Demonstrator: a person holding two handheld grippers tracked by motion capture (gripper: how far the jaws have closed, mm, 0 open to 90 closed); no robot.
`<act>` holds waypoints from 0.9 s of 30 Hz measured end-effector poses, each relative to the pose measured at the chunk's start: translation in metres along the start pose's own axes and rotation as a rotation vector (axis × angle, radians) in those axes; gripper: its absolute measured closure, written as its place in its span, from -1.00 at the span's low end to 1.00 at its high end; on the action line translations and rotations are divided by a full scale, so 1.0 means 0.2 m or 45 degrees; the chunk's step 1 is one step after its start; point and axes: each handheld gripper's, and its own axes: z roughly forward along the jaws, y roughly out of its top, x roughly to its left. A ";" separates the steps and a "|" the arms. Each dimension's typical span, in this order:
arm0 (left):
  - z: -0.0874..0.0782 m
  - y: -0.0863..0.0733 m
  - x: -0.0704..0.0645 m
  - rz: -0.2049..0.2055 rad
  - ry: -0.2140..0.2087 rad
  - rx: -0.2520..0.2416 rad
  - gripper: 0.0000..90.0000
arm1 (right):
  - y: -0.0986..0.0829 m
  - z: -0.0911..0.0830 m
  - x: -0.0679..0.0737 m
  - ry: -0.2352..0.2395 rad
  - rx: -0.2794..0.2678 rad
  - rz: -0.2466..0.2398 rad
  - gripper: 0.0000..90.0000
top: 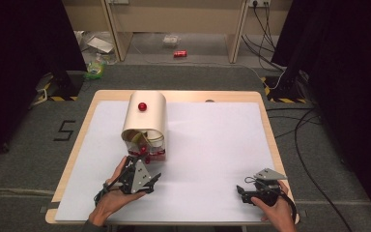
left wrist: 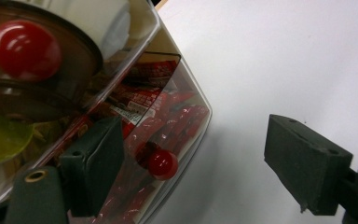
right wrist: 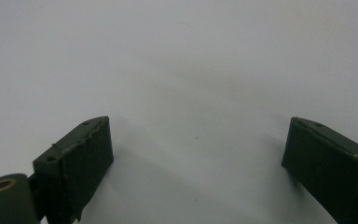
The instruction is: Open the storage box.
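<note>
A cream container with a rounded roll-top lid [top: 146,116] lies on the white sheet, a red knob [top: 142,106] on its top. At its near end is a clear compartment [top: 155,153] holding red packets. My left gripper [top: 147,166] is open just in front of that end. In the left gripper view my left gripper [left wrist: 191,135] has one jaw against the clear wall [left wrist: 186,93] and the other over bare sheet, with a small red knob [left wrist: 162,163] between them. A larger red knob [left wrist: 23,49] shows behind the clear wall. My right gripper [top: 240,191] is open and empty over the sheet [right wrist: 196,126].
The white sheet [top: 212,145] covers most of the wooden table [top: 77,140]. Beyond the table, on the floor, lie a red can [top: 180,53], plastic litter [top: 96,65] and cables [top: 299,125]. Dark curtains stand on both sides.
</note>
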 end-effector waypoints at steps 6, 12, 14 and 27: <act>0.00 0.03 0.00 0.059 0.029 0.020 -0.54 | 0.00 0.00 0.00 0.002 0.003 -0.001 -0.81; 0.00 0.02 0.00 0.068 0.030 0.020 -0.55 | 0.00 0.00 0.00 0.001 0.004 -0.002 -0.81; 0.00 0.02 0.00 0.079 0.035 0.020 -0.55 | 0.00 0.00 0.00 0.001 0.003 -0.003 -0.81; 0.05 0.01 -0.02 0.109 0.068 0.035 -0.64 | 0.00 0.00 0.00 0.001 0.003 -0.002 -0.81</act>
